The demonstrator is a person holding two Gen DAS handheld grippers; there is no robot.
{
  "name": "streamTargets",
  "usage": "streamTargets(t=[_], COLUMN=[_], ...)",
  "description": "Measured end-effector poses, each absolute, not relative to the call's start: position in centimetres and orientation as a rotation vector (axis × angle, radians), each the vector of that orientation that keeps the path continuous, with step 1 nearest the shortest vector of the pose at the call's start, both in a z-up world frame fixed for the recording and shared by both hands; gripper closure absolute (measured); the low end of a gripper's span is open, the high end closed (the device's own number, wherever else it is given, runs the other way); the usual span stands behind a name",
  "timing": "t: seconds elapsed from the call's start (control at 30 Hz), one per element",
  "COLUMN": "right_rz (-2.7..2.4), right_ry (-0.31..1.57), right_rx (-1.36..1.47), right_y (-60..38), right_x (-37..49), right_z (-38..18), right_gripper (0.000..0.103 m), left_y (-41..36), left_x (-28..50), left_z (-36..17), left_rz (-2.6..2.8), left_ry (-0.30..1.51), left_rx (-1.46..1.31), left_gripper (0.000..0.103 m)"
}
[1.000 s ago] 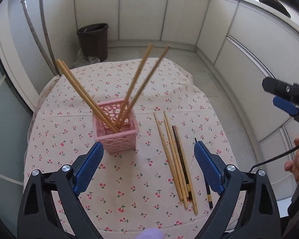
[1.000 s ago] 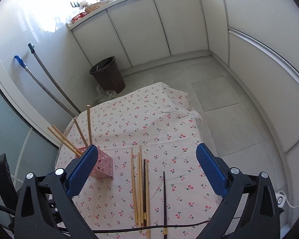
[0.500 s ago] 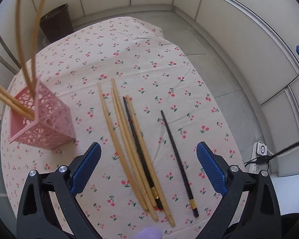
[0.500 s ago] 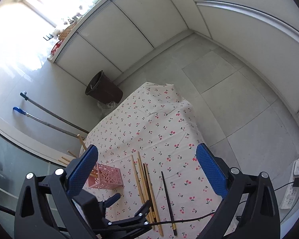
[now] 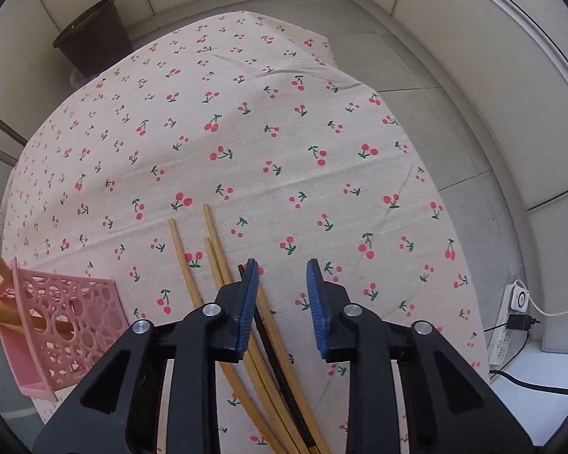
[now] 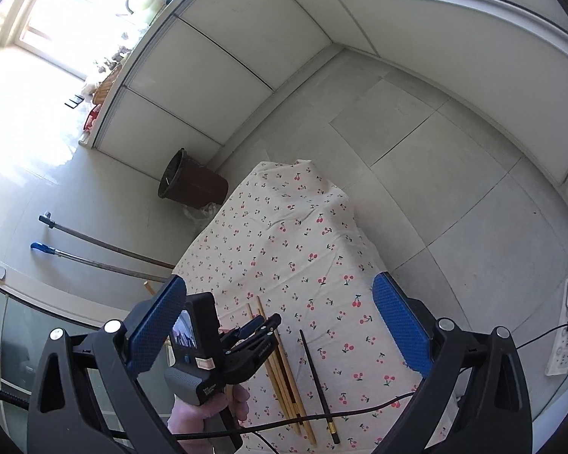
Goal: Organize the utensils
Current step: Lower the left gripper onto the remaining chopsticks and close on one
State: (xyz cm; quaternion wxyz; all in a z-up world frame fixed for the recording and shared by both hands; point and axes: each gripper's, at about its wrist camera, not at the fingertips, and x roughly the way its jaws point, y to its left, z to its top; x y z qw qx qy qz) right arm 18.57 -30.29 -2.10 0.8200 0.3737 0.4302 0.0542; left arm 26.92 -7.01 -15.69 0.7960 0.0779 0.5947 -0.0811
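Several wooden chopsticks (image 5: 212, 261) and a black one lie bundled on the cherry-print tablecloth (image 5: 246, 132). My left gripper (image 5: 282, 278) is low over the bundle, jaws partly closed with a gap, the left pad (image 5: 248, 302) over the chopsticks; nothing is gripped. A pink lattice holder (image 5: 68, 321) with chopsticks in it stands at the left. In the right wrist view my right gripper (image 6: 280, 321) is wide open and high above the table; the left gripper (image 6: 253, 336), the bundle (image 6: 284, 374) and a single black chopstick (image 6: 316, 370) lie below.
A brown waste bin (image 6: 191, 185) stands on the floor beyond the table's far end. Two mop handles (image 6: 94, 253) lean at the left. A power strip (image 5: 517, 321) with cables lies on the floor at the right. A cable (image 6: 322, 416) crosses the table's near edge.
My left gripper has dropped down onto the chopstick bundle and its jaws have narrowed from wide open. The right gripper has risen and tilted, staying open.
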Motion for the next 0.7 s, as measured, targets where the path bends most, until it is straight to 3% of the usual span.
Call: streamTargets(t=[0.17,0.7], right_rz=[0.121,0.123], right_ry=[0.938,0.982], right_rx=[0.773,0.733], right_y=[-29.8,-28.8], right_x=[18.9,19.3], right_z=[-2.2,-2.8], right_gripper=[0.007,0.007], left_y=[-6.3,-6.6], left_x=[27.2,27.2], left_z=[-16.6,-17.9], left_rz=[-0.103,-0.126], left_ry=[1.299,1.303], left_rx=[0.198,0.265], left_gripper=[0.090,0.092])
